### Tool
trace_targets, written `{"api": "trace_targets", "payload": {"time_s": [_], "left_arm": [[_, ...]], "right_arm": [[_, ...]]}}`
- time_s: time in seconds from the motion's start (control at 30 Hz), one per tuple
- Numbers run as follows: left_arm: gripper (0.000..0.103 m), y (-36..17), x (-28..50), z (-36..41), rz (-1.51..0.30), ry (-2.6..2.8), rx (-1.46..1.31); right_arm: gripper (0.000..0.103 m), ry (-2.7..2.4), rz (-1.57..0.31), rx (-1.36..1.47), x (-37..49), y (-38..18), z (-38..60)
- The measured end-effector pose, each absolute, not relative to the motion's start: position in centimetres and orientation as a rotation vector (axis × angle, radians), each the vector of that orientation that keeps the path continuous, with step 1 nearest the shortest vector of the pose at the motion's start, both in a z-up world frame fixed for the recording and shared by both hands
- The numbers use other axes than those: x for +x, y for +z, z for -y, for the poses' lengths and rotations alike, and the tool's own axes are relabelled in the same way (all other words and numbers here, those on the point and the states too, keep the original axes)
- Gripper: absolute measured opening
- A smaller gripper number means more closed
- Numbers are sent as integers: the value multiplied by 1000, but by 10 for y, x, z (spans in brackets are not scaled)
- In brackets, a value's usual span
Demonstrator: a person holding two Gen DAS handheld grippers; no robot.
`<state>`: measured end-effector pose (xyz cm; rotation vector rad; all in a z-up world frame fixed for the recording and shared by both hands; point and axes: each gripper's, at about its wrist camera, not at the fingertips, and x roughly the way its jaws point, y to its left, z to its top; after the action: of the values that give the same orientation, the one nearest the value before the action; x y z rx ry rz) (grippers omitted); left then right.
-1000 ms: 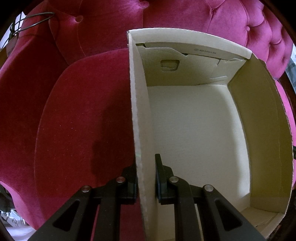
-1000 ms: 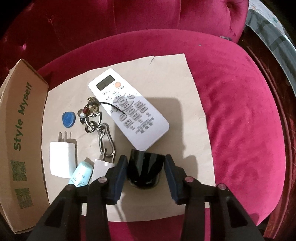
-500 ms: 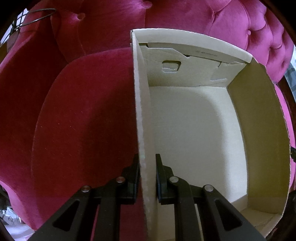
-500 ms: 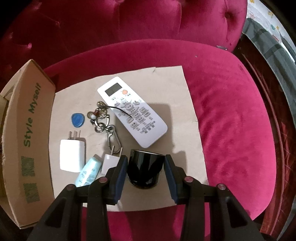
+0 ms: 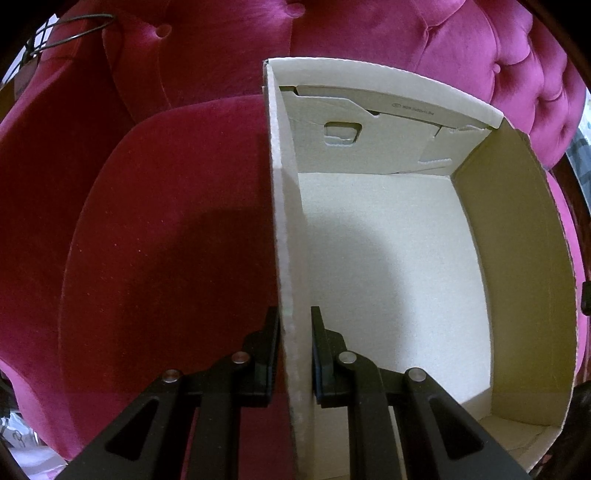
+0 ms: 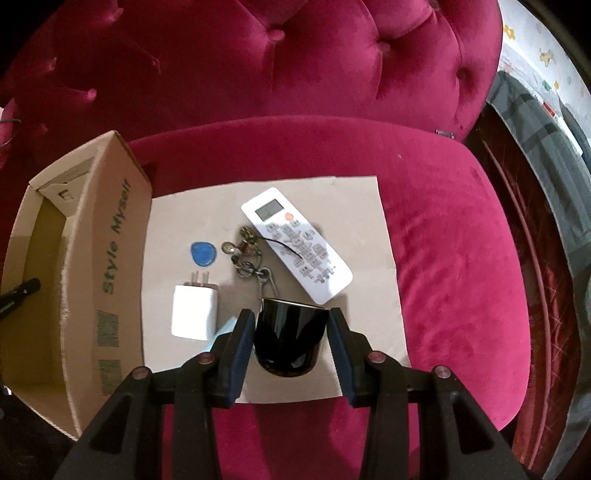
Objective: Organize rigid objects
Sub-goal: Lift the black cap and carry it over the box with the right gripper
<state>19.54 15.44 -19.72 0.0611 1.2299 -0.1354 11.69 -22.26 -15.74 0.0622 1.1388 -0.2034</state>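
Note:
My right gripper (image 6: 291,321) is shut on a glossy black cup (image 6: 290,338), held off the brown paper sheet (image 6: 354,206). On that sheet lie a white remote (image 6: 295,243), a key ring with charms (image 6: 247,258), a blue tag (image 6: 202,253), a white plug adapter (image 6: 194,316) and a pale blue tube (image 6: 227,326), half hidden behind my left finger. The open cardboard box (image 6: 110,266) stands at the sheet's left edge. My left gripper (image 5: 294,325) is shut on the box's left wall (image 5: 286,221); the box inside (image 5: 388,258) holds nothing.
Everything rests on a crimson velvet sofa seat (image 6: 461,258) with a tufted backrest (image 6: 258,55). Grey fabric (image 6: 543,155) lies beyond the sofa's right end. A wire loop (image 5: 70,31) hangs at the upper left in the left wrist view.
The right gripper has risen with the black cup, so the sheet and its objects look smaller and more of the box shows. The left gripper has kept its hold on the box wall.

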Motion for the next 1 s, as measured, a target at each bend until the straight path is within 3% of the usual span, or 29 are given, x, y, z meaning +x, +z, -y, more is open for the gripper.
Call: {"api": "trace_targets", "payload": {"time_s": [1.0], "left_arm": [[16, -197, 194, -155, -1229, -135, 58]], "right_arm": [[43, -17, -1073, -64, 157, -101, 99]]}}
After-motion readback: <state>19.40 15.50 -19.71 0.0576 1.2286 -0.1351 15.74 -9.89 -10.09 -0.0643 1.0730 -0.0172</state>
